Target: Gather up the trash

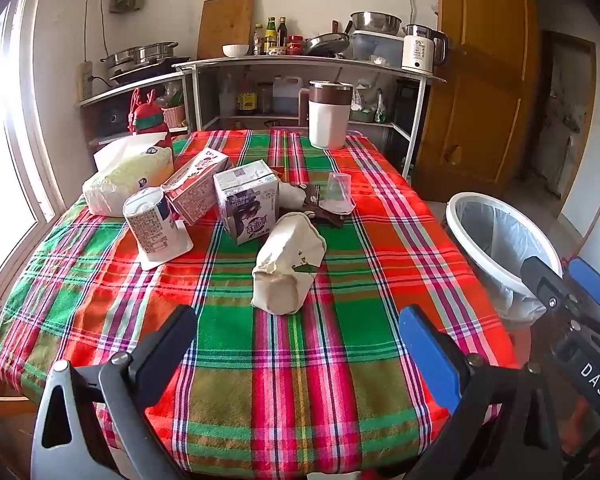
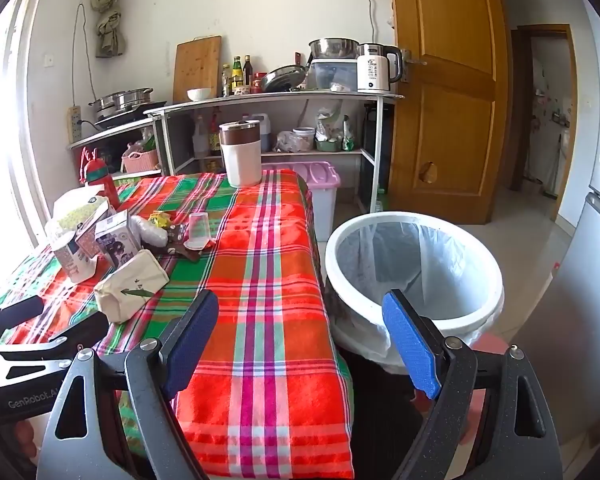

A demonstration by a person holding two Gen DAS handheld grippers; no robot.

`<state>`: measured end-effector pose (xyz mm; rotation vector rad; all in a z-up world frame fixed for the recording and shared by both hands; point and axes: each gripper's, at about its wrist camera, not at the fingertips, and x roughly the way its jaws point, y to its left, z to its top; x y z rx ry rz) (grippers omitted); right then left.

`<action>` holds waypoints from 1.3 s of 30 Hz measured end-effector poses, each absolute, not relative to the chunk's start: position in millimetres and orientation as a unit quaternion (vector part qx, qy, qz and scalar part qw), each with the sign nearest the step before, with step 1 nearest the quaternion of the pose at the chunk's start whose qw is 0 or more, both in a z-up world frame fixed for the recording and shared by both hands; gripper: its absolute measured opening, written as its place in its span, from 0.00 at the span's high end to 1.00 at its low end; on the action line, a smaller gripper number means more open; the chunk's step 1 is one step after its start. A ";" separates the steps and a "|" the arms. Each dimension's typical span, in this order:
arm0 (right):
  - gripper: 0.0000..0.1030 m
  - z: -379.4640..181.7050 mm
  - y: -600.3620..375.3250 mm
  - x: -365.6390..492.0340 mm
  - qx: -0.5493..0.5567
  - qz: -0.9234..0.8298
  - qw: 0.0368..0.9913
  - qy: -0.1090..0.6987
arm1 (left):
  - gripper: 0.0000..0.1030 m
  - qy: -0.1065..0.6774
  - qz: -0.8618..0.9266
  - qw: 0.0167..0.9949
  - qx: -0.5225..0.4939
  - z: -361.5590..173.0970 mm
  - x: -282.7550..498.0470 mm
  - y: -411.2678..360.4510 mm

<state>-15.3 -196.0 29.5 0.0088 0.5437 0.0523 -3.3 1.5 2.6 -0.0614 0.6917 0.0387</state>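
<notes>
Trash [image 1: 288, 264] litters the plaid table [image 1: 340, 380]; bin [image 2: 414, 268] apparently empty.

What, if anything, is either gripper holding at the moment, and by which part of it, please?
Nothing is held. The left gripper and the right gripper both stand open and empty above the plaid tablecloth; the beige carton lies untouched.

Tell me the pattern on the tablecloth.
The tablecloth is plaid: red, green and pink checks, clearest in the left wrist view.
</notes>
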 end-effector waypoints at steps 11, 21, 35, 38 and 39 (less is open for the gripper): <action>0.18 29.1 -196.5 -15.0 0.003 0.026 0.963 0.269 | 0.01 0.340 0.021 0.940 -0.031 2.5 -3.3 1.5; 0.18 29.1 -196.1 -15.1 0.003 0.026 0.963 0.269 | 0.01 0.340 0.020 0.940 -0.032 1.9 -3.4 1.9; 0.18 29.9 -197.1 -13.0 0.005 0.026 0.963 0.269 | 0.01 0.340 0.020 0.940 -0.031 2.5 -3.0 1.8; 0.18 30.6 -196.7 -14.1 0.004 0.026 0.963 0.268 | 0.01 0.340 0.020 0.940 -0.031 2.6 -3.1 1.7; 0.18 30.3 -196.6 -13.7 0.004 0.026 0.963 0.267 | 0.01 0.340 0.020 0.940 -0.031 2.5 -3.1 1.7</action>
